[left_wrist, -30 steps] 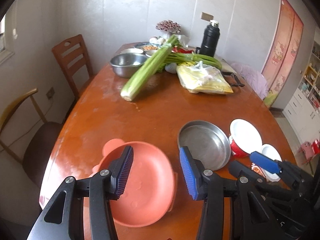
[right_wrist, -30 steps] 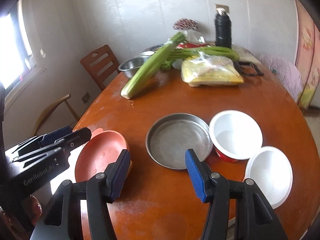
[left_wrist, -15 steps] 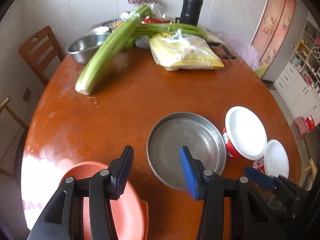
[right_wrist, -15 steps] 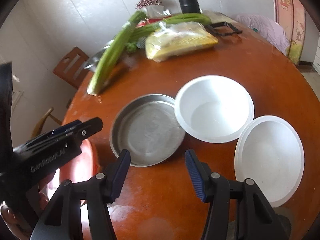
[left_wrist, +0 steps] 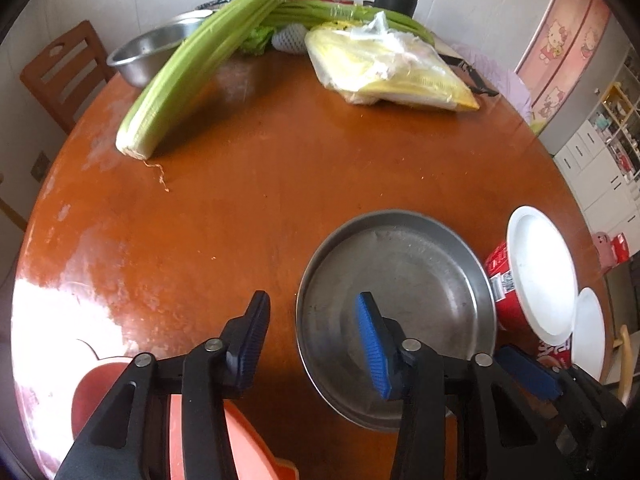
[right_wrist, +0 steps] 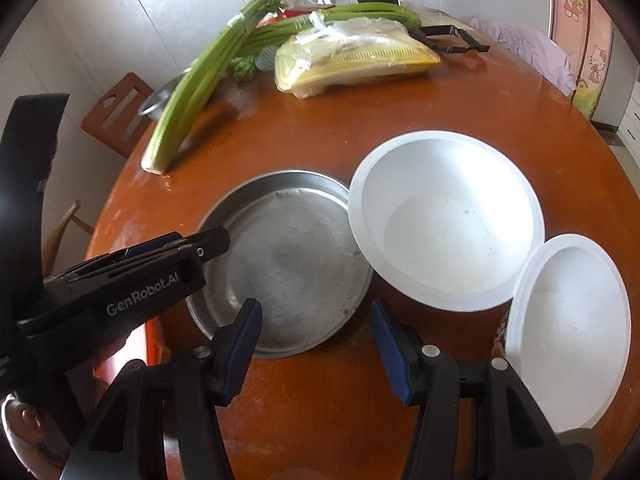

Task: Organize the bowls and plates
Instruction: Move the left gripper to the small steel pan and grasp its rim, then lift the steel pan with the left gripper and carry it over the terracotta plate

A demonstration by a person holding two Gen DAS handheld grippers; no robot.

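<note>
Both views ride on the hand-held grippers and look steeply down along their own fingers at the round desk [left_wrist: 280, 168], from close above its near edge. The left wrist view sits further left, over the steel plate's [left_wrist: 400, 280] left rim. The right wrist view looks from beside it. Both share the steel plate, the white bowl [right_wrist: 444, 220] and the celery [right_wrist: 192, 92] beyond.

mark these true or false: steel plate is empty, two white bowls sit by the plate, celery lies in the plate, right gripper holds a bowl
1. The steel plate is empty. True.
2. Two white bowls sit beside the plate. True.
3. The celery lies in the plate. False: it lies on the table, farther back.
4. The right gripper holds a bowl. False: its jaws are empty.
</note>
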